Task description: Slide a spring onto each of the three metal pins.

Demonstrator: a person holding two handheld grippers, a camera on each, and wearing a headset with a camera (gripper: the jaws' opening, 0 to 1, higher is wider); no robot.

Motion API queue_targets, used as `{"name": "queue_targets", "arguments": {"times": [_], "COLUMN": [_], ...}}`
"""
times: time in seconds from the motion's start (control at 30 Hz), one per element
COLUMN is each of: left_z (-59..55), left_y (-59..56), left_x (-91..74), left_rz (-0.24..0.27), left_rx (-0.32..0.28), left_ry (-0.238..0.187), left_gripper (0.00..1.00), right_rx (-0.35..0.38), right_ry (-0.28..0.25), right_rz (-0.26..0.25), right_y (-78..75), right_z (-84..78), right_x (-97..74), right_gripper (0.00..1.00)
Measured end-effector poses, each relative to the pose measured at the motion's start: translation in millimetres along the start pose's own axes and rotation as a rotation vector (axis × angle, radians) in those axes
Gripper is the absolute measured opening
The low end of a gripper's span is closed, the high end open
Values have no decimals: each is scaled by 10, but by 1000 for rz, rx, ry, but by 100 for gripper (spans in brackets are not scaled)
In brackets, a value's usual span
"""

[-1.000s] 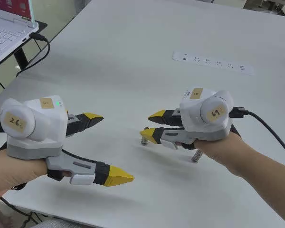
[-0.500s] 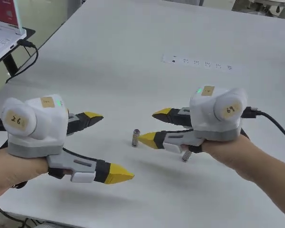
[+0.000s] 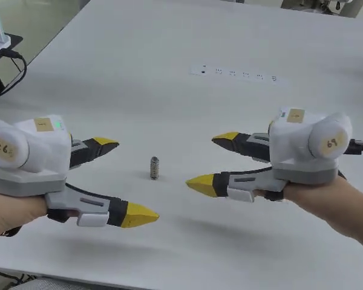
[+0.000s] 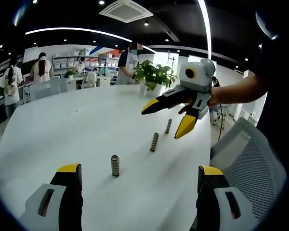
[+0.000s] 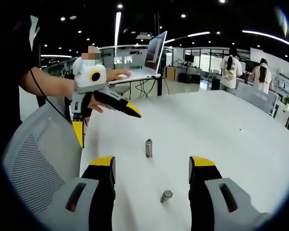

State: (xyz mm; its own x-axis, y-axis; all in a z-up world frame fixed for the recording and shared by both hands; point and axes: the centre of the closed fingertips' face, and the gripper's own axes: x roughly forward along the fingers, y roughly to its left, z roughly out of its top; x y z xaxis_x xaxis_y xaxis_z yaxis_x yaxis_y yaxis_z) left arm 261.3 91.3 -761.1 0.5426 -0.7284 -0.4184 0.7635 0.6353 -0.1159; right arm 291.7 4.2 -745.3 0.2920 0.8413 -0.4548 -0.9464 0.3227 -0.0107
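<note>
Now both grippers hover over the table [image 3: 169, 90], each with nothing between its jaws. At the left of the head view the left gripper [image 3: 123, 178] has its jaws spread wide. The right gripper [image 3: 213, 160] faces it from the right, and its jaws are also spread wide. Between them the near pin [image 3: 154, 168] stands upright on the table with a spring [image 3: 154, 171] coiled round it, touching neither gripper.

In the left gripper view three pins stand in a row leading away toward the right gripper. The near pin is ahead between the gripper's own yellow tips, the middle pin [image 4: 154, 141] is beyond it, and the far pin [image 4: 168, 125] is just beneath the right gripper's tips. Each looks ribbed with a coil.

The right gripper view shows one pin upright ahead. Another pin sits close between the jaws and is seen from above, so I cannot tell whether it has a coil.

A power strip [image 3: 236, 74] lies farther back on the table, well apart from the pins.
</note>
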Motion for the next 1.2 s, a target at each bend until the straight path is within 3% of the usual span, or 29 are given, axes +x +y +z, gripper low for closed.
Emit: {"name": "queue_targets", "arguments": {"times": [0.57,0.73,1.0,1.2], "left_z": [28,32,9,2], "left_y": [-58,-68,-90,-84], "left_x": [98,101,53,12], "left_rz": [5,9,15,30], "left_rx": [26,40,38,39], "left_ry": [29,37,44,47], "left_gripper": [98,98,98,98], "right_rx": [102,141,245,279], "right_ry": [20,30,93,95], "right_rz": [-148,-172,-195,-224], "right_y": [-321,-308,-273,-268], "right_z": [-573,-738,-1126,-1195], "right_x": [-890,-1081,-1323,-1477], "right_gripper": [77,82,93,97]}}
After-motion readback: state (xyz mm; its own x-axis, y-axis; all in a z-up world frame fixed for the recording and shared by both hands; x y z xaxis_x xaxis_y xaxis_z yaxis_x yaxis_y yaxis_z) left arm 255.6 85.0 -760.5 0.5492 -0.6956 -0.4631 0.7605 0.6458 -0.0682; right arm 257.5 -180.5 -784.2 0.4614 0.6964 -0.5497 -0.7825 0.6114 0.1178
